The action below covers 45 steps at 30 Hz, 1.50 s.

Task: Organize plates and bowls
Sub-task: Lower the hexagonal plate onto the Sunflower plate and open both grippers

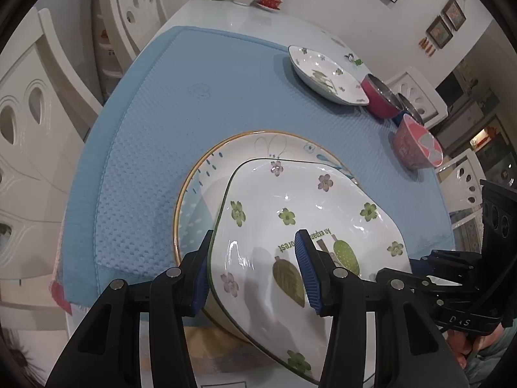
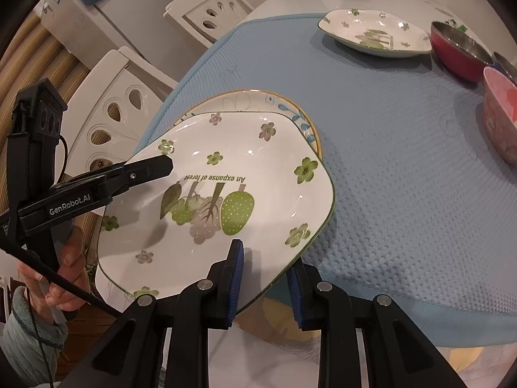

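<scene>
Both tools (image 1: 255, 271) (image 2: 266, 283) clamp the floral plate (image 1: 307, 220); only the right view shows its lettering whole.

Squarish white plate (image 2: 226, 194) with green flowers and "An expanse of forest" print sits tilted on a round yellow-rimmed plate (image 1: 245, 148), overhanging the blue mat's near edge. A matching floral plate (image 2: 374, 32) lies farther back, just beside a red metal-lined bowl (image 2: 458, 48) and a pink bowl (image 1: 416, 145).

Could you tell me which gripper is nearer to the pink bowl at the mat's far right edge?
Right, as far as I can judge. Both grippers straddle the square floral plate's rim; the right gripper is on the side facing the pink bowl, the left gripper on the opposite side.
</scene>
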Each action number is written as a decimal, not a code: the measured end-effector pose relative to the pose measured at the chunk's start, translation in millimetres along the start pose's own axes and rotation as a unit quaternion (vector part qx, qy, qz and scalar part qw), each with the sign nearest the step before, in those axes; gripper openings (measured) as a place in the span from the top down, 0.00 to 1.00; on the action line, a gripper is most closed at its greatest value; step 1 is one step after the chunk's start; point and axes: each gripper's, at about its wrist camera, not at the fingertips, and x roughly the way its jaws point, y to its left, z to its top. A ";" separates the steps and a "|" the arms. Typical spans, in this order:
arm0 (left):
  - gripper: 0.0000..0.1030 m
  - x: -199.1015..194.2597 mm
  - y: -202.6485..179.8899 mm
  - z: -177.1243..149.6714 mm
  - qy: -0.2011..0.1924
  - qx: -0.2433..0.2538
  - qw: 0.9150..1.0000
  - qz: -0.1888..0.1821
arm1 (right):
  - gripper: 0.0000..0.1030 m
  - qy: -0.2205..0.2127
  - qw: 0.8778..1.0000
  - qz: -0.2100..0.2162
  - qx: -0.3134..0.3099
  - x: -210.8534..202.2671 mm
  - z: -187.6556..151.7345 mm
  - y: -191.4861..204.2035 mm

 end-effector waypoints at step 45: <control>0.48 -22.2 -21.9 145.5 -0.065 0.054 0.996 0.004 | 0.73 -0.057 0.994 -0.032 0.086 -35.4 76.0 -50.5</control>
